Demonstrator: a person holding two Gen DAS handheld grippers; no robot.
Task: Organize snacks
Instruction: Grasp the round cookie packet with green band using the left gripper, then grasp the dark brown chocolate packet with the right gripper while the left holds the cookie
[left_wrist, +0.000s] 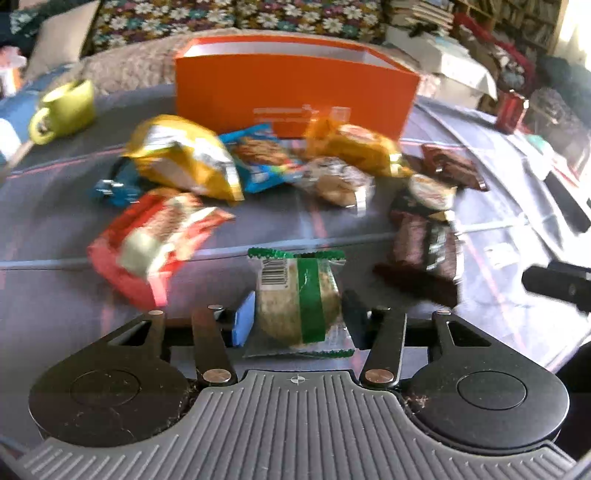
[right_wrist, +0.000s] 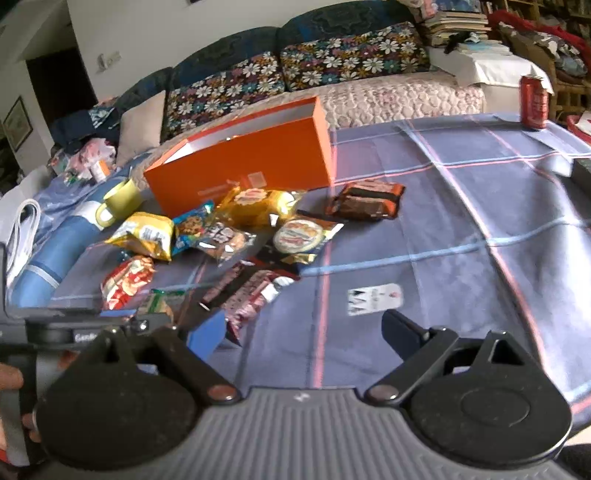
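My left gripper (left_wrist: 299, 317) is shut on a clear cookie packet with a green stripe (left_wrist: 299, 295), low over the checked tablecloth (left_wrist: 258, 229). The packet (right_wrist: 159, 301) also shows at the left of the right wrist view, in front of the left gripper's body (right_wrist: 55, 334). Beyond it lies a pile of snack packets: red (left_wrist: 147, 243), yellow (left_wrist: 184, 158), blue (left_wrist: 258, 158), orange (left_wrist: 354, 144) and several brown ones (left_wrist: 424, 243). An open orange box (left_wrist: 295, 92) (right_wrist: 240, 166) stands behind the pile. My right gripper (right_wrist: 303, 332) is open over bare cloth, with nothing between its fingers.
A green mug (left_wrist: 62, 110) (right_wrist: 122, 201) stands left of the box. A red can (right_wrist: 533, 101) sits at the table's far right edge, and a white card (right_wrist: 373, 297) lies on the cloth. A blue roll (right_wrist: 55, 258) lies at the left. A sofa (right_wrist: 332, 66) runs behind.
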